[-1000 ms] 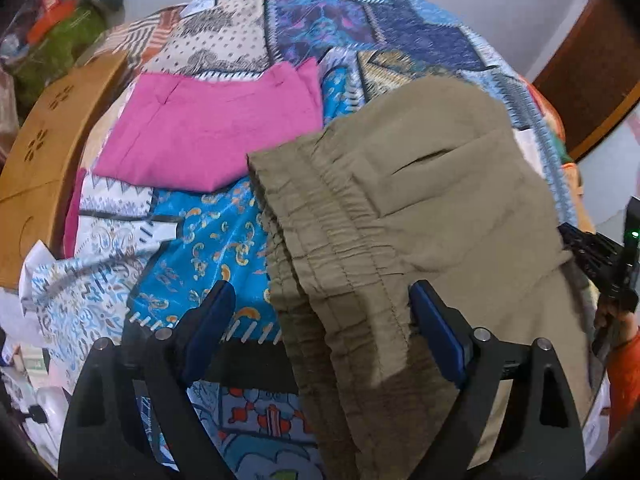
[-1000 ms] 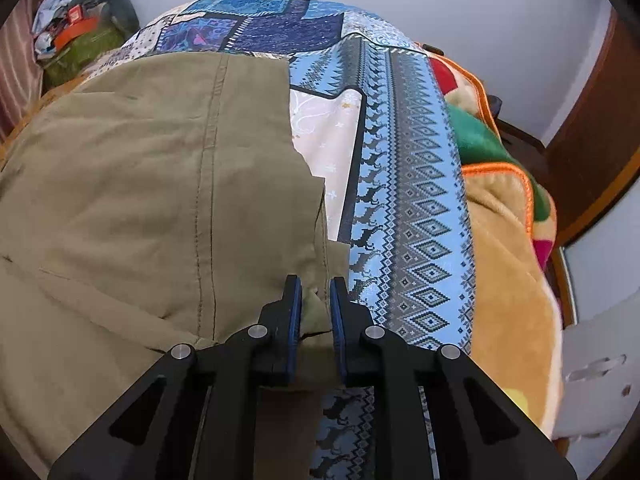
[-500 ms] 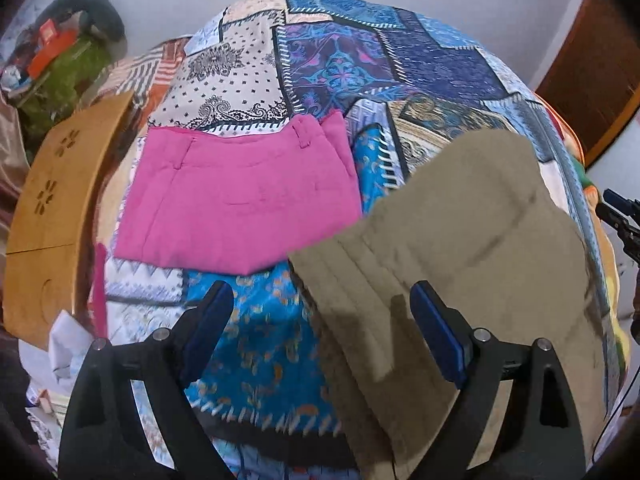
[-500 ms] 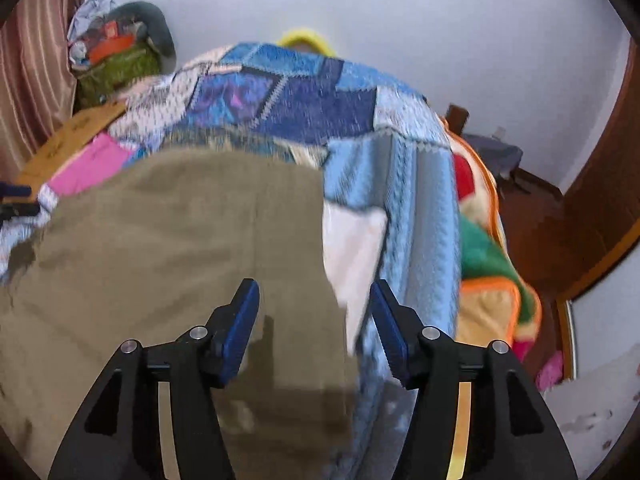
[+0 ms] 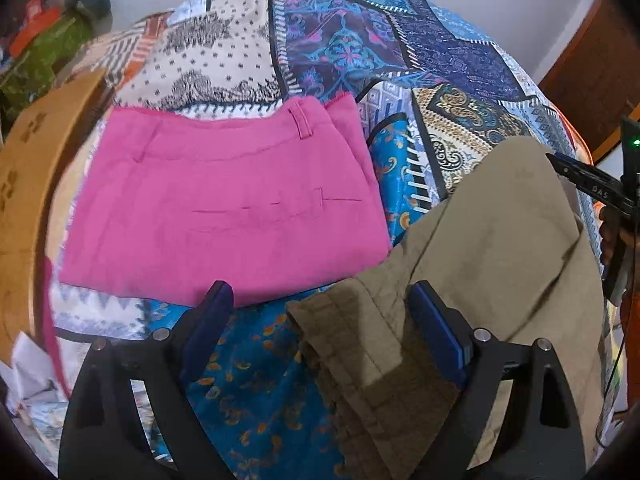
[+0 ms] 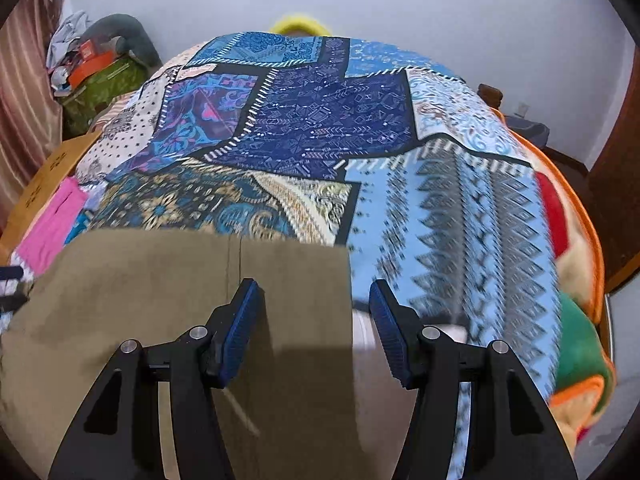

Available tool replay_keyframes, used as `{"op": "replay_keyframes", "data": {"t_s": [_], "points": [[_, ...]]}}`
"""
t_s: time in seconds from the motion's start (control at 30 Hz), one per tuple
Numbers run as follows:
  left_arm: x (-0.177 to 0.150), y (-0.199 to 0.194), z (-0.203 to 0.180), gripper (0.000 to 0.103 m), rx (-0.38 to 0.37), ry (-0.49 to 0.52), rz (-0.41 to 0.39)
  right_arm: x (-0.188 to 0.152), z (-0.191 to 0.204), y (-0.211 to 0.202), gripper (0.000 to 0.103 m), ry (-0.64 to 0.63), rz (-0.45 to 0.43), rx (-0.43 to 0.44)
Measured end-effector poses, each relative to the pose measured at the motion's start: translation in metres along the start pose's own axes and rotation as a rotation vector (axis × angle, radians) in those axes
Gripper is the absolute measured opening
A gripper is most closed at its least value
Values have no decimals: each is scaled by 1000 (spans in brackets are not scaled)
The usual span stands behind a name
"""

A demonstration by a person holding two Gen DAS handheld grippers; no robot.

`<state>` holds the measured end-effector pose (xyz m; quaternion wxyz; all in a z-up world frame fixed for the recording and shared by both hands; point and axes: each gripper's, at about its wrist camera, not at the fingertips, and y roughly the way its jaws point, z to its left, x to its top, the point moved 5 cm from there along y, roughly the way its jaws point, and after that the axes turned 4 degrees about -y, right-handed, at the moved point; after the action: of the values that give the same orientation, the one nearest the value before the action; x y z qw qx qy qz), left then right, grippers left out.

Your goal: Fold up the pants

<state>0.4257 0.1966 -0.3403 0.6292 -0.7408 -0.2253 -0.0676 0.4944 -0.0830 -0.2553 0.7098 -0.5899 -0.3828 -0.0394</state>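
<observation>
On the bed point(image 6: 304, 120), over a patchwork bedspread, olive pants point(image 5: 492, 248) lie folded flat, in front of and below both grippers. Left gripper point(image 5: 320, 312) hovers above elastic waistband end; fingers spread wide, holding nothing, waistband corner sitting between them but lower down, not touched. Right gripper point(image 6: 316, 312) hovers over opposite end of the olive pants point(image 6: 192, 280); fingers also apart, empty, right side edge of the fabric running up between them. Long axis of the bundle runs left-right, from one gripper to the other, waistband at left gripper's side. Pink pants point(image 5: 224, 204), already folded, lie just beside the olive ones on the left, far side, nearly touching at the corner. Wooden board point(image 5: 28, 184) at bed's left edge.

Judgement: fold looks mostly done; any further fold would bring one end over the other along that left-right axis. Each gripper is nearest its own end. Right view blurred, so edge details are uncertain.
</observation>
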Motion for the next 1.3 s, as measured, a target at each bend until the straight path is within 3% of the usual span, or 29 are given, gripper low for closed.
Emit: {"op": "replay_keyframes", "data": {"t_s": [0.1,0.17,0.2,0.23,0.43,0.67,0.93,1.1,1.3], "points": [[-3,8,-1,89,-27,-13,3,3,-1,10,53,10,6,2],[-4,8,-4,75,-57,-8,-7,5,-4,11,40,31,-3,24],[-5,6,-7,63,-87,-3,-13,5,-3,12,27,35,-5,28],[-5,4,-10,58,-101,1,-19,5,-4,12,19,34,-6,-4],[-5,-8,-14,47,-30,48,-62,2,0,4,9,-11,-27,-70],[12,-50,-19,46,33,53,-174,14,1,-36,8,-36,-126,-157],[30,-140,-56,46,10,128,-342,36,-8,-116,8,-2,-258,-214],[9,-179,-74,46,0,181,-394,31,-5,-173,8,13,-320,-186],[-31,-212,-85,46,-12,226,-413,-2,5,-225,8,4,-352,-138]]}}
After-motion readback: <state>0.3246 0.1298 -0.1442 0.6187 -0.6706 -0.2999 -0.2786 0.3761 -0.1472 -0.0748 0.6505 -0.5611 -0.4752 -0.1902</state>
